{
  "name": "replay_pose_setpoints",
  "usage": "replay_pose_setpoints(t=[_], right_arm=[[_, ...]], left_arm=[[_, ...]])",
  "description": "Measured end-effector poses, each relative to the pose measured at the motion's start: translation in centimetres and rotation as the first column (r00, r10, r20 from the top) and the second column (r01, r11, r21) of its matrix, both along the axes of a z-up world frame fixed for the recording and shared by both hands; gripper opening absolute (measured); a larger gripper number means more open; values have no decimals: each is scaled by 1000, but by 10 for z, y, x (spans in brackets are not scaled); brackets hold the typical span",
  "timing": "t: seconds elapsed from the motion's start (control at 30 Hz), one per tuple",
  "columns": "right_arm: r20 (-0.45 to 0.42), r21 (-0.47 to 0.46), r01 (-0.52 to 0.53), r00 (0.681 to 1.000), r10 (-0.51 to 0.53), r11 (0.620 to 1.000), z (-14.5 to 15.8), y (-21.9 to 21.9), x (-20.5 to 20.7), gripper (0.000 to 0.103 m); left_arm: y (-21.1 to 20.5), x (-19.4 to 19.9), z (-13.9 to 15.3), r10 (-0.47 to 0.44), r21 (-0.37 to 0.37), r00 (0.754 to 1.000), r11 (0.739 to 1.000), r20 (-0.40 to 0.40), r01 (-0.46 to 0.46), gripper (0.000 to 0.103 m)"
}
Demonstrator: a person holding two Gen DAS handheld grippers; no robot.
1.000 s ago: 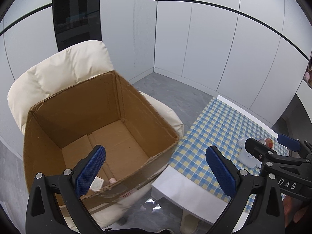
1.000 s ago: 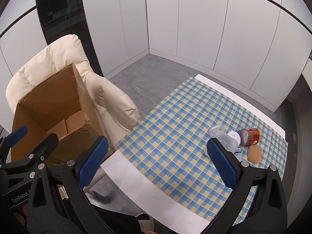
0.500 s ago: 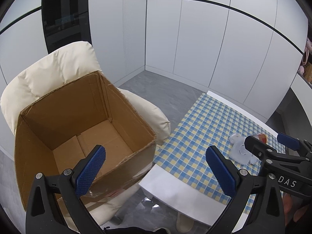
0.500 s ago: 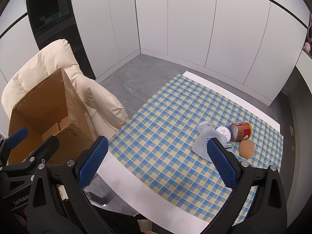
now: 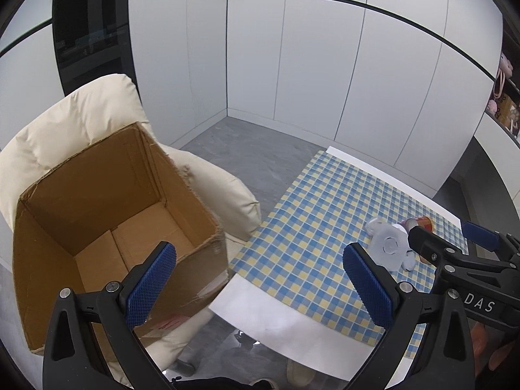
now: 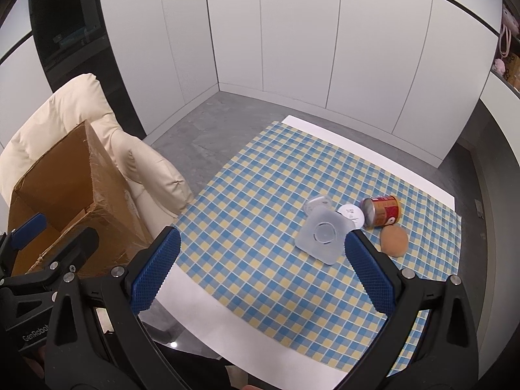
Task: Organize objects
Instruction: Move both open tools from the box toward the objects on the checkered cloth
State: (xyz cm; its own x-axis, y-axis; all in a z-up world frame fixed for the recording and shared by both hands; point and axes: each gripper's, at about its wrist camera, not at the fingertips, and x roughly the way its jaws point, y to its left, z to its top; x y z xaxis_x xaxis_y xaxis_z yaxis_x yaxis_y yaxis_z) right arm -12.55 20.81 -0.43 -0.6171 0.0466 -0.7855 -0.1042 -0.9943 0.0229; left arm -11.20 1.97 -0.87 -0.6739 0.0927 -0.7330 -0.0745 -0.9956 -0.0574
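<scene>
1. A cream armchair [image 5: 81, 130] stands off the table's left edge, and the cardboard box [image 5: 97, 208] sits on its seat, open side up; no object shows inside on the part of its floor that can be seen.
2. The table [image 6: 208, 321] is white, covered by a blue-and-yellow checked cloth [image 6: 276, 195]; a bare white strip shows along the near edge and another along the far edge.
3. The left gripper [image 5: 260, 279] hangs between the box and the table's near-left corner, its blue pads [image 5: 151, 281] spread wide with nothing between them.
4. The right gripper [image 6: 260, 269] hovers over the near edge of the table, jaws likewise wide apart and empty. The neighbouring tool's body reads "DAS" in the left view and "GenRobot", partly cut off, in the right view.
5. All the loose objects cluster toward the table's right side, touching or nearly so. A translucent squarish plastic container [image 6: 323, 235] lies tipped, its base with a moulded ring facing the camera.
6. A red-and-orange can [image 6: 382, 211] lies on its side, long axis running left to right, its metal end pointing left; its label is too small to read.
7. A round brown bun-like object [image 6: 394, 241] lies just in front of the can.
8. A white round lid [image 6: 351, 216] bears small, unreadable print; a clear small cup [image 6: 317, 203] lies tipped beside it.
</scene>
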Motion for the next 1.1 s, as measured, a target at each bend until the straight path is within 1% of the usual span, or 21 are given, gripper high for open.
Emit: replay_pose_setpoints(t=[1.1], right_arm=[[-2, 3, 131, 991, -131, 991, 3, 74, 28, 102]], left_arm=[[72, -3, -3, -137, 4, 991, 991, 3, 137, 102]])
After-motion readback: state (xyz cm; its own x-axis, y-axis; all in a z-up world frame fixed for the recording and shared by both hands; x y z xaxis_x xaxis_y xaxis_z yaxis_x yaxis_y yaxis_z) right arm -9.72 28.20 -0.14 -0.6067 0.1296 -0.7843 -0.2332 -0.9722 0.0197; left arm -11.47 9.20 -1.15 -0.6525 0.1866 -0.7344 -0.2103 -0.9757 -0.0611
